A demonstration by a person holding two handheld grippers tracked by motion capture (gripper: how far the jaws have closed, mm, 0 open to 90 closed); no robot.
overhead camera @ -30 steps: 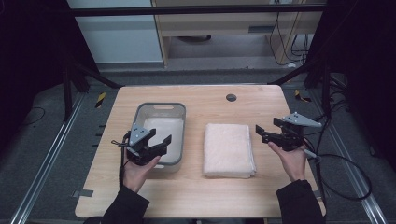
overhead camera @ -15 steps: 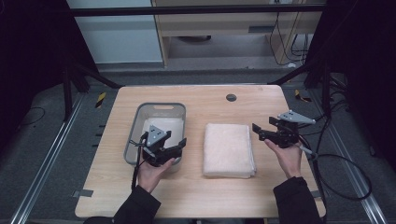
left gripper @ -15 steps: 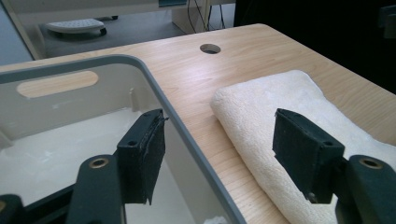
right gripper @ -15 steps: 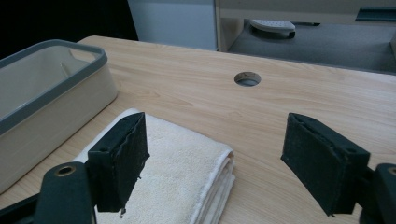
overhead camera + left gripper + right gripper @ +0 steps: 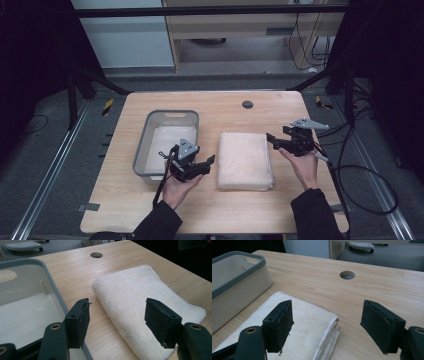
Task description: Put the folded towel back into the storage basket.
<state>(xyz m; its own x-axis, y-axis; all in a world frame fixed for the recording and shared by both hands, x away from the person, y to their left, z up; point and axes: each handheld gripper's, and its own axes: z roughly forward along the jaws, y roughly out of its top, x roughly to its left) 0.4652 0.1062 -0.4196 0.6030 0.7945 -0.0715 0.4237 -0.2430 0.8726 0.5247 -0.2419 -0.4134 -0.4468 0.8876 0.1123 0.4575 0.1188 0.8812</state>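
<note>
the wooden bench [image 5: 210, 102] is carrying a grey-rimmed bin [image 5: 150, 135] on the left and a folded cream towel [image 5: 245, 160] just beside it on the right, the two close but not touching in the high view. a round cable hole [image 5: 247, 104] is sitting in the bench top beyond the towel.

the left gripper [image 5: 202, 165] is hovering at the bin's near right corner, w/ its jaws standing apart and nothing between them. in the left gripper view the left jaw is sitting over the bin rim [image 5: 53, 295] and the right jaw over the towel's [image 5: 140, 302] near part; whether either jaw is touching anything cannot be told. the bin's near end is being cut off by the frame edge and hidden behind the jaw.

the right gripper [image 5: 276, 141] is hovering at the towel's far right corner, jaws apart and empty. in the right gripper view the left jaw is covering part of the towel [image 5: 312, 322] and the right jaw is sitting over bare bench [image 5: 387, 290]; the towel's stacked folds are showing at its edge. the bin's [image 5: 237, 277] inside is mostly hidden from this angle.

both forearms are entering from the bottom edge, sleeves cut off. the surroundings beyond the bench are too dark to make out.
</note>
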